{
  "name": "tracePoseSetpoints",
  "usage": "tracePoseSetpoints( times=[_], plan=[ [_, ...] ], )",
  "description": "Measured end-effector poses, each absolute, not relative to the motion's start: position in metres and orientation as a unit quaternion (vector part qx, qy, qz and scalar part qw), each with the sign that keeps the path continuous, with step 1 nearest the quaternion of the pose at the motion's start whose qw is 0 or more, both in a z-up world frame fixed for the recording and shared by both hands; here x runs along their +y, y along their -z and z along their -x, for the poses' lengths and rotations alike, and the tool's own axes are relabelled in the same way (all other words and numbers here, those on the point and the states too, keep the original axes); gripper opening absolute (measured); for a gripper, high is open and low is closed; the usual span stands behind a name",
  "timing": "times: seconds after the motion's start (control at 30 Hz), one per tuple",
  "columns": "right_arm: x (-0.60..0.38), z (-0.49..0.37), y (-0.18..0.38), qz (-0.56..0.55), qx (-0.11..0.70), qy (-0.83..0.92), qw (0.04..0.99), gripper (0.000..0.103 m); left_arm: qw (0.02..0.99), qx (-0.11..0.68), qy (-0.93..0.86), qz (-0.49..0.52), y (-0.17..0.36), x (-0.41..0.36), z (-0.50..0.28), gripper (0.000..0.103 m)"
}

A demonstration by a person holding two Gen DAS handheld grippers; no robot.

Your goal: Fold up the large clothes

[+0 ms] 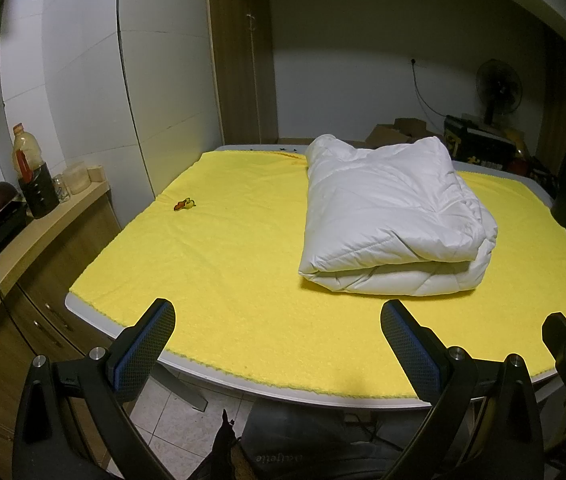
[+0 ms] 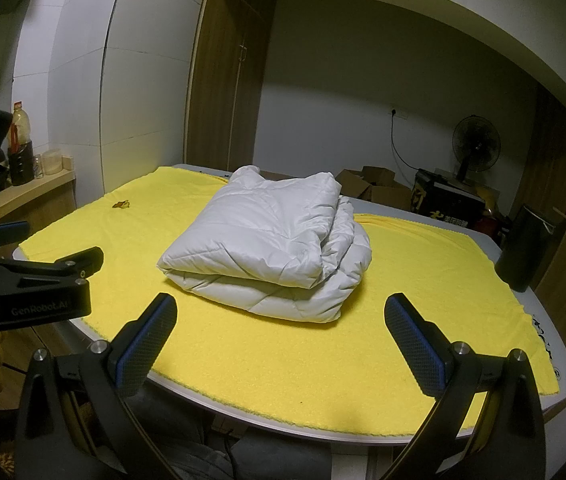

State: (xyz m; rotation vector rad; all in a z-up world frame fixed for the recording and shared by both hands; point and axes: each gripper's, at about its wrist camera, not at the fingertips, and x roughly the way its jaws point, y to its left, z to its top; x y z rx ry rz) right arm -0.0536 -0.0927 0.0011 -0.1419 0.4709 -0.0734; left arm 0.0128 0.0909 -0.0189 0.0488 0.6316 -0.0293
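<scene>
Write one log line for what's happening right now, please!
white puffy garment: folded, on yellow cloth | left claw: open, empty | right claw: open, empty | both at near table edge, not touching garment

White quilted padded jacket (image 1: 391,220), smooth cloth with a faint sheen, puffy and stitched in panels. Yellow towel-like cover (image 1: 243,280), matt, nubby terry texture, over a smooth pale grey tabletop (image 1: 307,394). Left tool (image 1: 279,346) and right tool (image 2: 281,344): matt black plastic fingers, blue pads under a dimpled black rubbery facing, bright metal pins. Glossy white wall panels (image 1: 83,60). Wood-grain cabinet door (image 2: 223,80), matt. Clear plastic bottle (image 1: 25,148). Brown cardboard boxes (image 2: 375,186), dull. Glossy pale floor tiles (image 1: 171,412).
</scene>
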Motion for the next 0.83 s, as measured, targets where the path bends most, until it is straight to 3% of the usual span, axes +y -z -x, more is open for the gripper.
tracePoseSetpoints(
  times=[0.83],
  plan=[
    [-0.0923,0.0550,-0.0001,0.072,0.234,0.035,0.969,0.103,0.951,0.309,0.017,-0.027,0.0191,0.0911,-0.0164,0.103]
  ],
)
